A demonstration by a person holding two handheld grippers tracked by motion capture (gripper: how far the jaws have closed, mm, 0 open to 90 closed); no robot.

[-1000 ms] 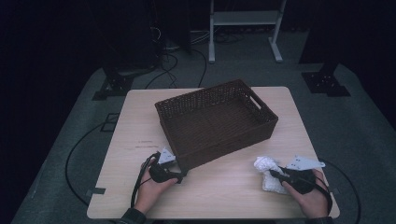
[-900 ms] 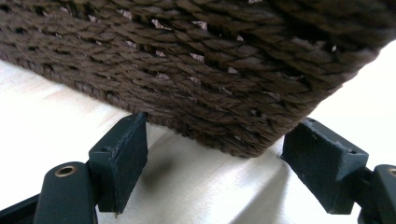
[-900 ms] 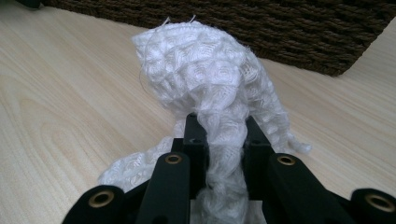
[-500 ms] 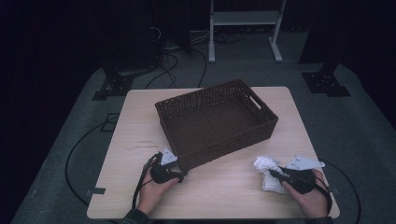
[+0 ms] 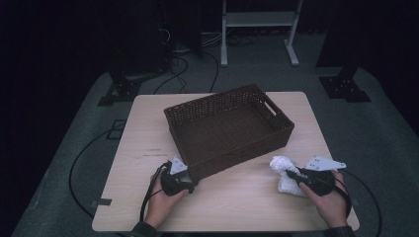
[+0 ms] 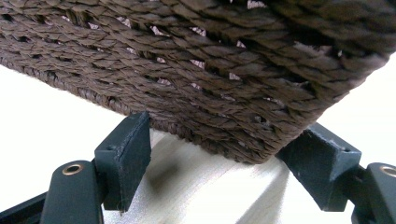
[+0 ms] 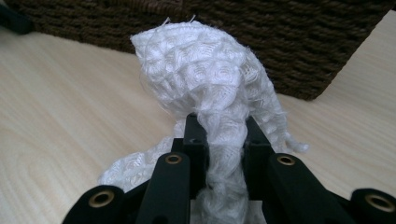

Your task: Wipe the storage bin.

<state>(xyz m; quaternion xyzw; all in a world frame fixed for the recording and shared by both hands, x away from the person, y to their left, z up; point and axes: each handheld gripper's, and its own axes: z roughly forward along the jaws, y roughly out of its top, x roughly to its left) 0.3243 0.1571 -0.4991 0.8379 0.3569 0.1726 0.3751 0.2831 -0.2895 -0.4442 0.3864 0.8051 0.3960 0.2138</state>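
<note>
White cloth point(image 7: 210, 88) is pinched in the right tool point(image 7: 219, 135); left tool point(image 6: 224, 154) spread around the basket point(image 5: 227, 128) corner.

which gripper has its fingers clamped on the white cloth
The right gripper: its fingers pinch the white cloth. The left gripper straddles the brown basket corner instead.

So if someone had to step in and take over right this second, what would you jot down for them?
Right claw: shut on the white cloth, a fold bunched up between its jaws, the rest on the table just in front of the basket.
Left claw: jaws spread around the near corner of the brown wicker basket; whether the pads actually press on it I cannot tell.
Done: cloth gripped, basket corner framed by the left claw.
Left: the cloth is not yet in the basket, which looks empty. Probably lift the cloth over the rim and drop it in while the left claw steadies the basket.
</note>
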